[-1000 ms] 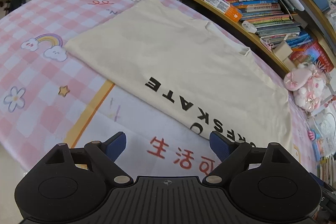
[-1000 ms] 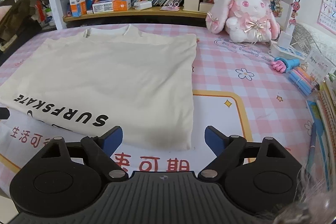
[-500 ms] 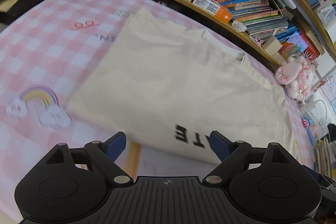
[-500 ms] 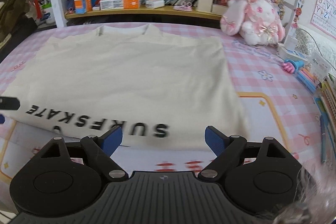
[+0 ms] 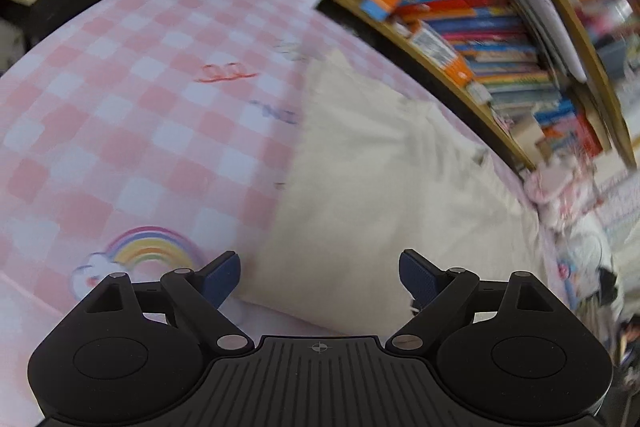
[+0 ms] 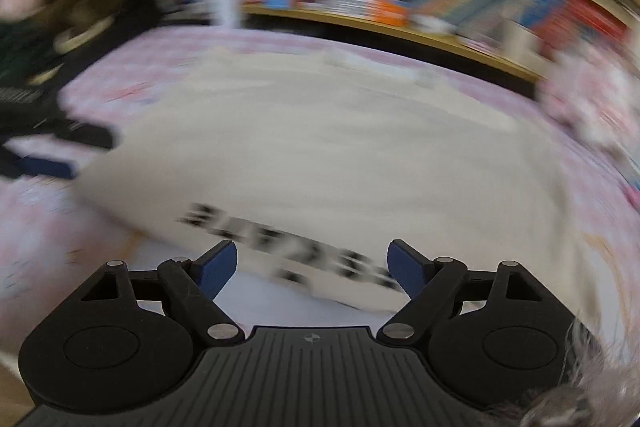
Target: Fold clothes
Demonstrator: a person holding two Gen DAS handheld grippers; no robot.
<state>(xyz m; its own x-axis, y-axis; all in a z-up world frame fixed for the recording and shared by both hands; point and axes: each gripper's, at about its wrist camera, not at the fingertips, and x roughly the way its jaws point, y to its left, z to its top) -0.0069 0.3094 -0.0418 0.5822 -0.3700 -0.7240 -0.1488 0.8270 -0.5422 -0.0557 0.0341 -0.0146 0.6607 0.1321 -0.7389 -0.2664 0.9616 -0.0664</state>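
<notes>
cream t-shirt [image 5: 384, 187] flat on the pink-checked counter [image 5: 132, 115], long axis left–right, printed hem nearest; left tongs [image 5: 320, 277] wide, empty, over its near-left corner; right tongs [image 6: 312, 267] wide, empty, over the hem lettering.

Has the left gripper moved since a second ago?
Yes. The left gripper has swung left and forward: the rainbow print, formerly far left and well ahead, now sits by its left finger, and the shirt lettering has left view.
</notes>
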